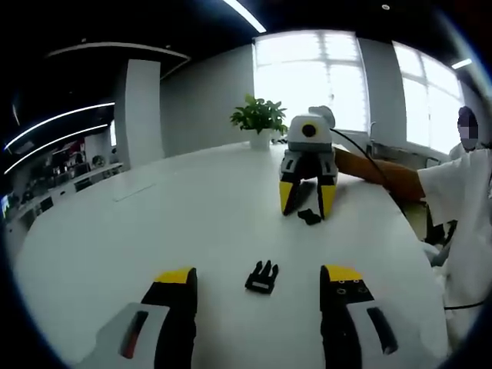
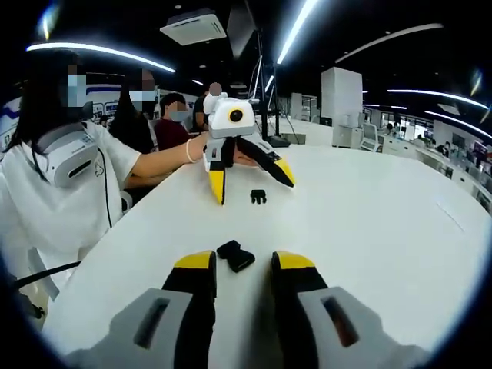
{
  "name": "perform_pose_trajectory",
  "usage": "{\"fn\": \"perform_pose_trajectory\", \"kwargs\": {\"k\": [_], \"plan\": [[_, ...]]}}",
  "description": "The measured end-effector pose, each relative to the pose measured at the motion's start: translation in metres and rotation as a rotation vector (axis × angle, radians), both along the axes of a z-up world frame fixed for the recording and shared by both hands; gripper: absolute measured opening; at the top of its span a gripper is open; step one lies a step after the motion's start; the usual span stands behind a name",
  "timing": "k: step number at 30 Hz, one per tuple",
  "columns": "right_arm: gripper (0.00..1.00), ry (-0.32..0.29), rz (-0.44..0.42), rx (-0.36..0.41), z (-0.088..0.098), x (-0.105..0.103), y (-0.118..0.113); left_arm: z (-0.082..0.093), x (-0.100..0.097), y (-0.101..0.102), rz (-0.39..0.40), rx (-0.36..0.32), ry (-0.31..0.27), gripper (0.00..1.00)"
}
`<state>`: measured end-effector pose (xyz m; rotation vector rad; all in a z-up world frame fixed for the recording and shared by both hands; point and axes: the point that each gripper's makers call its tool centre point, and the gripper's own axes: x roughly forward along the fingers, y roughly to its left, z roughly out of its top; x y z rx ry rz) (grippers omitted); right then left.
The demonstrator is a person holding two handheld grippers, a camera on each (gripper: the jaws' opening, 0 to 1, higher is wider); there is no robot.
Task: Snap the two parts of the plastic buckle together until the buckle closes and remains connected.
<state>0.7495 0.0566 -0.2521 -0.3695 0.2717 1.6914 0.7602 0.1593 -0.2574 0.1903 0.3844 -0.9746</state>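
On the white table [image 1: 154, 223], each wide-open gripper faces its own buckle half: the pronged piece [image 1: 262, 277] lies just ahead between the left gripper [image 1: 258, 288] jaws, prongs pointing away, and the socket piece [image 2: 235, 255] between the right gripper [image 2: 243, 269] tips.

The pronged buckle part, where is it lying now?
In the left gripper view, the pronged buckle part lies on the white table, between the open tips of the left gripper, untouched.
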Motion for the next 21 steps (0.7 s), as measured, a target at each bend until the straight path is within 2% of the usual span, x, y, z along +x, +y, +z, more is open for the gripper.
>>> {"fn": "perform_pose_trajectory", "kwargs": {"k": [6,16,21], "plan": [[0.25,-0.015,-0.002,-0.005,0.0013,0.0004,-0.0013,0.0021,0.0025,0.0017,0.015,-0.02,0.0,0.62],[0.19,-0.019,0.014,-0.012,0.0004,-0.0063,-0.0015,-0.0006,0.0046,0.0025,0.025,-0.008,-0.001,0.58],[0.17,-0.02,0.012,-0.016,-0.0001,-0.0069,-0.0027,-0.001,0.0034,0.0017,0.021,-0.013,-0.003,0.51]]}}
